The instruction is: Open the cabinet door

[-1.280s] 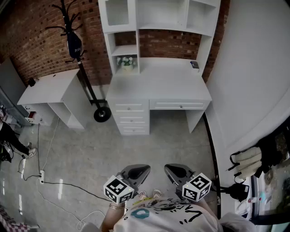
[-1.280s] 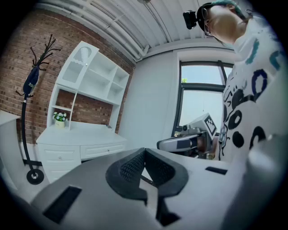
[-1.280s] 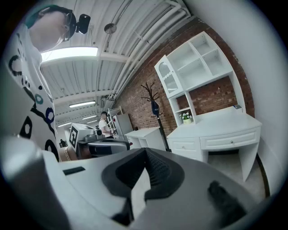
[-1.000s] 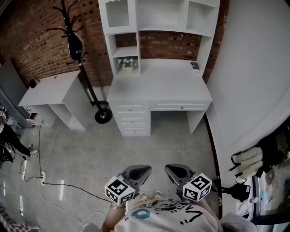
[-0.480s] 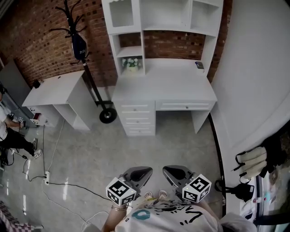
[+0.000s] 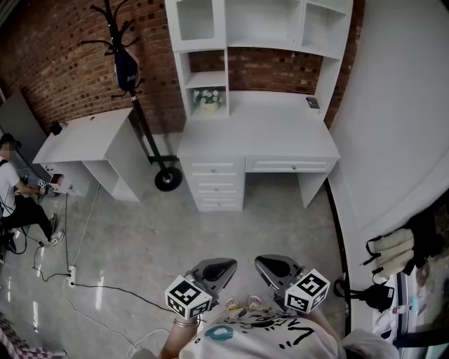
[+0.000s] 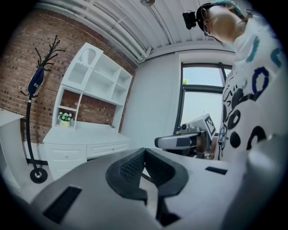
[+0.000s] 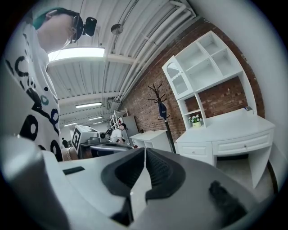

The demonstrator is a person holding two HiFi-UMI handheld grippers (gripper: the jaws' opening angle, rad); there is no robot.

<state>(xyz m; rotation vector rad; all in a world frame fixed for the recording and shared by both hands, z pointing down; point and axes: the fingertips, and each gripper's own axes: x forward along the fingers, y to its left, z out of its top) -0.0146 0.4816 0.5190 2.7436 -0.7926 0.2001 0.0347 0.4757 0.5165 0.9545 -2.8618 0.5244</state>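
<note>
Desk sits slightly lower in the head view than a second ago; both grippers are held low as before. Jaws of left gripper pressed together, empty; right gripper likewise. Glazed cabinet door, top-left of hutch, appears shut, well apart from both.

Bare floor runs open up to the white desk. Just left of desk: coat stand on a wheeled base, then side table. Cables cross floor at left. Curved white wall closes right side. Cabinet door high above desk top, flower pot on shelf below.
</note>
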